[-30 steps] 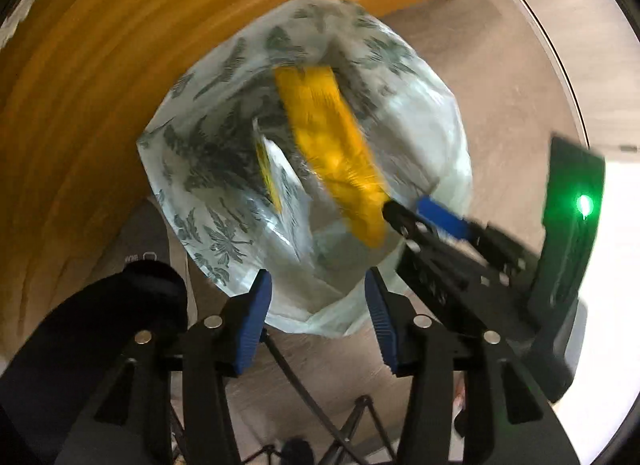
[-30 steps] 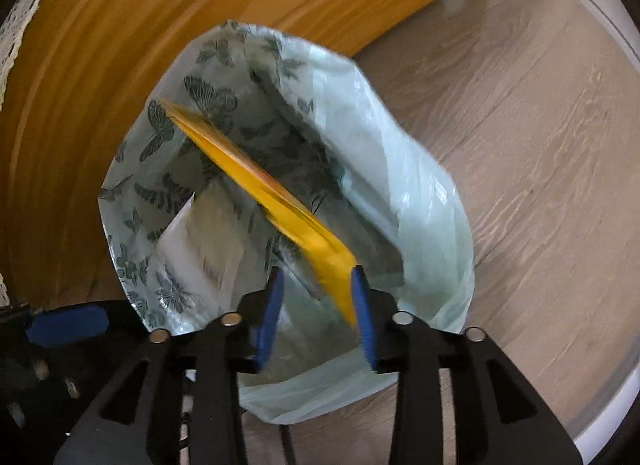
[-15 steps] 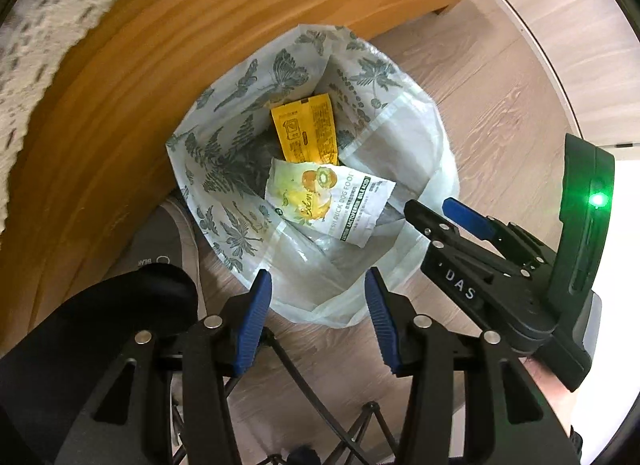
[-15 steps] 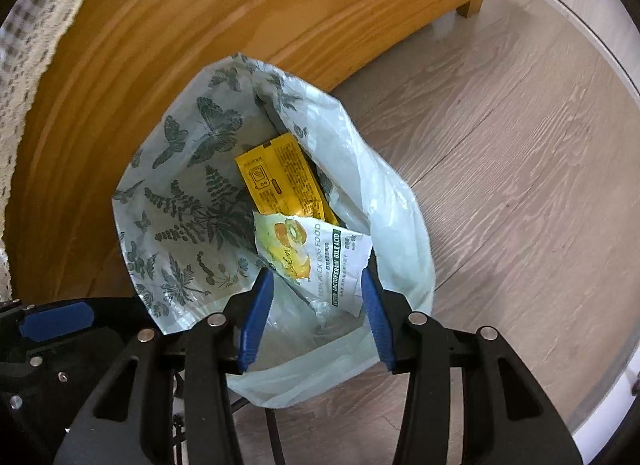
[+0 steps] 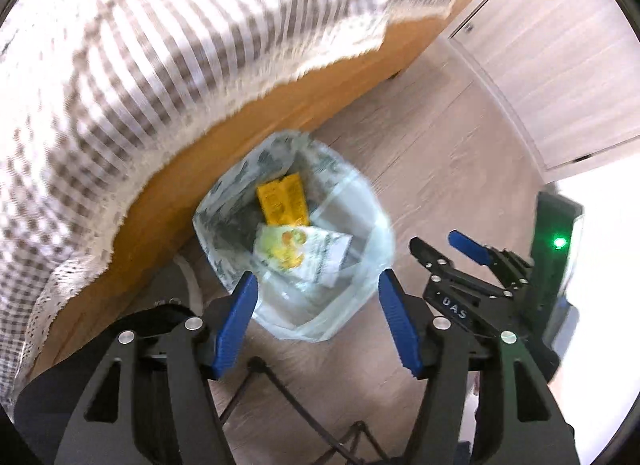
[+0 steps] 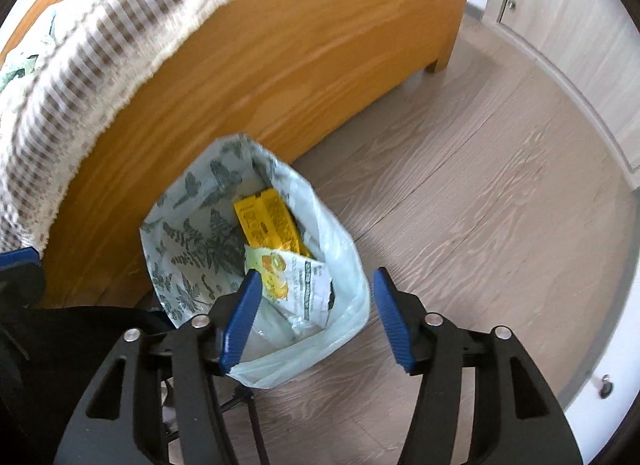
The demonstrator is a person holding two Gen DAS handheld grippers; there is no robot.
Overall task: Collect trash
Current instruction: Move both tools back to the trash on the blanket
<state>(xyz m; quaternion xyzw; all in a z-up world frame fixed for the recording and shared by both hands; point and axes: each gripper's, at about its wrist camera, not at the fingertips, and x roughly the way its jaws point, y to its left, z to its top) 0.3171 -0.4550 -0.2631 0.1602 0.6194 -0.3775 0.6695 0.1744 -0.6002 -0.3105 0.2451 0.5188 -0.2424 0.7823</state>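
Trash bag (image 6: 200,237) on wood-look floor (image 6: 480,205), mouth open, pale green plastic with dark fern and butterfly print, standing just beside orange wooden bed frame (image 6: 260,77). Inside: yellow wrapper (image 6: 268,221) toward the back wall of the bag, white snack pouch (image 6: 296,281) with fruit print and a green label strip lying in front of it and overlapping its lower edge. Same pair visible from left wrist cam: yellow wrapper (image 5: 282,205), white pouch (image 5: 304,253), bag (image 5: 360,225) somewhat motion-blurred. Left gripper (image 5: 318,317) above the bag, pointing steeply down, blue pads (image 5: 236,321) spread, nothing between them, jaws just been opening wider. Right gripper (image 6: 316,313) likewise over the near rim of the bag, blue pads (image 6: 242,317) apart and empty, jaws also just been widening; no contact with bag or wrappers. Right gripper also seen from left cam at right side (image 5: 468,265), black body with "DAS" lettering and a green LED lit behind it, fingers parted. Checked white-and-brown bedcover (image 5: 160,65) with lace edge hanging over the frame top, blurred. Pale cabinet doors (image 6: 560,25) along the far wall. Dark fabric at lower left of both views, part of the person, detail not readable. Thin black cable on floor below the bag, just under the grippers.
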